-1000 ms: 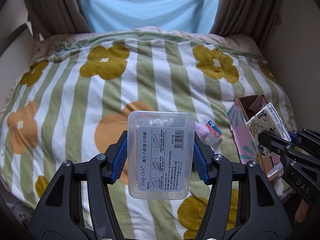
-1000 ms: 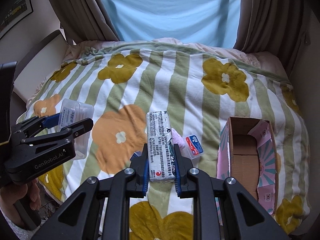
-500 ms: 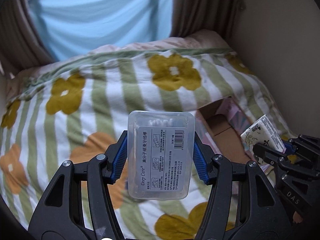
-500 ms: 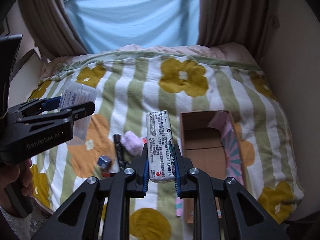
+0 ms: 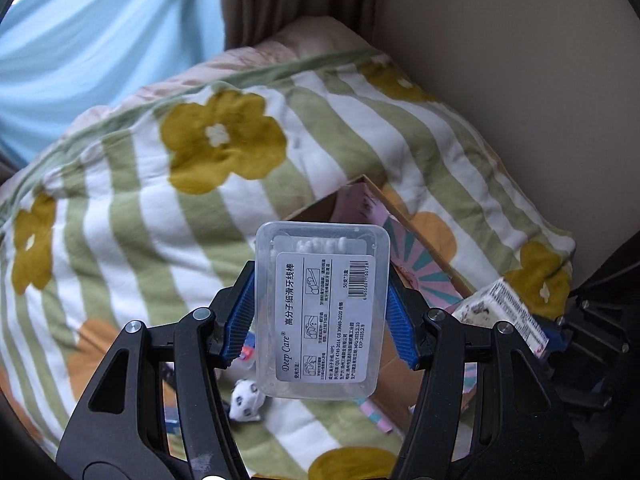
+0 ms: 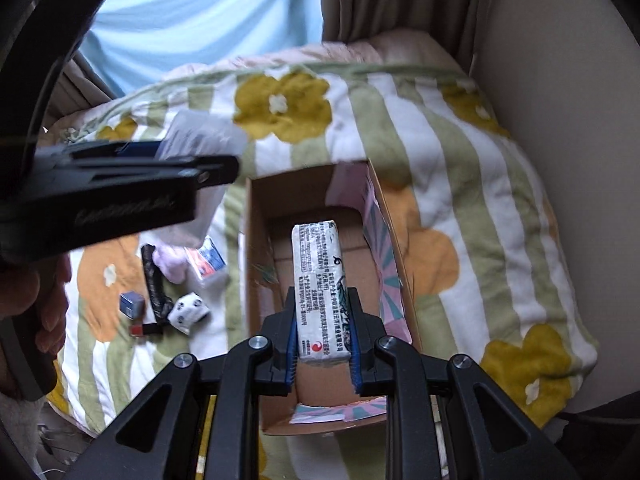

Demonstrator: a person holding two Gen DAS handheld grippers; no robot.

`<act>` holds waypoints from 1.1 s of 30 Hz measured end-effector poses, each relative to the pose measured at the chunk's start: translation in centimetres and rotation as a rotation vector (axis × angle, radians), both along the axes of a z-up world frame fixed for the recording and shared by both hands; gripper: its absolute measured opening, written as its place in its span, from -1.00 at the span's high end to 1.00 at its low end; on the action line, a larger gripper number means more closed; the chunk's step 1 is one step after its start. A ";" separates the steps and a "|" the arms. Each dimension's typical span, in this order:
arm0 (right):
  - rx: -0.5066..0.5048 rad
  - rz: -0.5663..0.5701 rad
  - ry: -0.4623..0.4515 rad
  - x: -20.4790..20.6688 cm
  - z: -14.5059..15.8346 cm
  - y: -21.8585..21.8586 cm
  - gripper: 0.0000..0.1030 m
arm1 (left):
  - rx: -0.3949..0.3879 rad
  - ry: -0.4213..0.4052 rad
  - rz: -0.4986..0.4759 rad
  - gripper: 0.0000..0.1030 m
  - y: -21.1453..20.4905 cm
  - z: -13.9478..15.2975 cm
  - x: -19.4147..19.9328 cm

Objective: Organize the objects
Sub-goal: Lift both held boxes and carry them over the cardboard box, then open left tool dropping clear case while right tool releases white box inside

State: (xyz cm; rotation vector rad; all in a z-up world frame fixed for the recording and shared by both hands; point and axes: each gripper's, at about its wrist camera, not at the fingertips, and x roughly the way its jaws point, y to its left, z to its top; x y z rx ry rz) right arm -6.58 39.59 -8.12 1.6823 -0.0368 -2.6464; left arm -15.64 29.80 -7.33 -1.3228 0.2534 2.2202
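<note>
The tissue pack (image 6: 322, 292) stands lengthwise between the blue pads of the right gripper (image 6: 323, 350), clamped at its near end, its far end poking out over the open cardboard box (image 6: 256, 240); the box lies on the flowered quilt (image 6: 460, 168), close by the wall. The clear floss-pick box (image 5: 322, 312), label up, sits between the blue pads of the left gripper (image 5: 322, 320), pinched on both long sides, held above the quilt just left of the cardboard box. On the quilt left of the cardboard box lie a small panda toy (image 6: 188, 312), a black strip (image 6: 154, 280), a small grey cube (image 6: 131, 304), a pink fluffy thing (image 6: 174, 262) and a red-and-blue sachet (image 6: 208, 260), close together.
</note>
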 end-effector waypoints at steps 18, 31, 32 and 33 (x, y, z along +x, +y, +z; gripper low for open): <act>-0.062 0.055 -0.200 -4.3 -13.8 2.9 0.63 | -0.193 -0.182 -0.098 -0.08 9.5 -15.7 -6.1; -0.124 0.083 -0.186 -3.1 -14.4 2.8 -0.31 | -0.261 -0.169 -0.116 -0.99 10.1 -16.7 -6.3; -0.173 0.093 -0.189 -2.7 -14.4 2.7 -0.72 | -0.268 -0.157 -0.123 -1.00 10.3 -16.5 -6.4; -0.184 0.096 -0.193 -2.4 -14.3 2.4 -0.85 | -0.273 -0.143 -0.132 -1.00 10.4 -16.4 -6.4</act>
